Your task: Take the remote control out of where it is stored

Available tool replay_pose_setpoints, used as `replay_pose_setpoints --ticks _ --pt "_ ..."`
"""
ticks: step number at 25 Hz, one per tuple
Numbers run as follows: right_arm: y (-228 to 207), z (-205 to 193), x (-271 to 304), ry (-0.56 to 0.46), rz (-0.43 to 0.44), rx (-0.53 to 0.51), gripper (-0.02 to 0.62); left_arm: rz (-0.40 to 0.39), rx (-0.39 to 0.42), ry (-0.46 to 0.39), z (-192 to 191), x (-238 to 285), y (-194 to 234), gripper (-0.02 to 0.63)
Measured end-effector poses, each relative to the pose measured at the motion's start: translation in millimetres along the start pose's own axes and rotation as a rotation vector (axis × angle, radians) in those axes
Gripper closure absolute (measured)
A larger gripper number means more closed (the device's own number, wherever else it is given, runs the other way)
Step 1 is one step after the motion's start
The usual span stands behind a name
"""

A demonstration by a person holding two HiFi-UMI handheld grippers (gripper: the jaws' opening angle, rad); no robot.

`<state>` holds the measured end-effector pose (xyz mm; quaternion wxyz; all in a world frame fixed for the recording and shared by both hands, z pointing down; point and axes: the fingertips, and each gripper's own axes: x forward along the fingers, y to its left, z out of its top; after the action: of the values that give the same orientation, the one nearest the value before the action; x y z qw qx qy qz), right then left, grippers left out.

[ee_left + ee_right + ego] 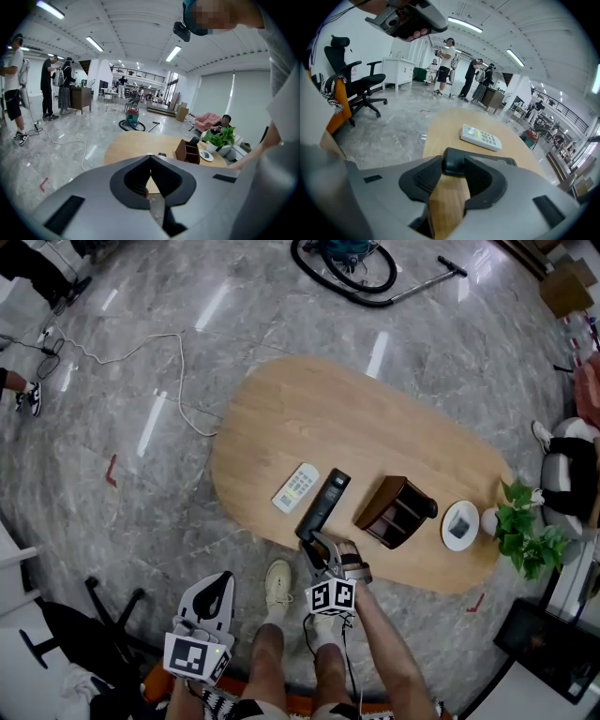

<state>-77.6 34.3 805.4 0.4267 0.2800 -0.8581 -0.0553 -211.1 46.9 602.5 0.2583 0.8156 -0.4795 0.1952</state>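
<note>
A black remote control (324, 502) lies flat on the oval wooden table (375, 418), its near end at the table's front edge. My right gripper (317, 542) is shut on that near end; in the right gripper view the black remote (454, 167) fills the gap between the jaw tips of the right gripper (452, 169). A white remote (295, 487) lies just left of the black one. The dark wooden organizer (397, 512) stands to the right of both. My left gripper (217, 585) hangs low beside the person's legs, off the table, shut and empty.
A white dish (460, 525) and a potted plant (525, 531) sit at the table's right end. A black office chair (361, 84) stands on the marble floor to the left. A vacuum and hose (356, 268) lie beyond the table. Several people stand in the background.
</note>
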Motion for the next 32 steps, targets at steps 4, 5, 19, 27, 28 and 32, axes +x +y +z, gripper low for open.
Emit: replay_pose_setpoints --ticks 4,5,19,27,28,32 --pt "2 -2 1 0.009 0.009 0.007 0.459 -0.002 -0.005 -0.001 2 1 -2 0.601" --pt "2 -2 1 0.009 0.012 0.010 0.459 -0.003 -0.006 -0.003 2 2 -3 0.600" --pt "-47 37 -43 -0.063 -0.068 0.191 0.460 -0.002 0.011 -0.052 43 -7 -18 0.600" --pt "-89 78 -101 -0.159 -0.073 0.420 0.460 -0.024 0.091 -0.102 89 -13 -47 0.600" --pt "-96 83 -109 -0.169 -0.085 0.450 0.462 -0.028 0.087 -0.110 94 -15 -50 0.601" --pt "-123 104 -139 -0.221 -0.147 0.529 0.495 -0.035 0.087 -0.137 114 -24 -58 0.601"
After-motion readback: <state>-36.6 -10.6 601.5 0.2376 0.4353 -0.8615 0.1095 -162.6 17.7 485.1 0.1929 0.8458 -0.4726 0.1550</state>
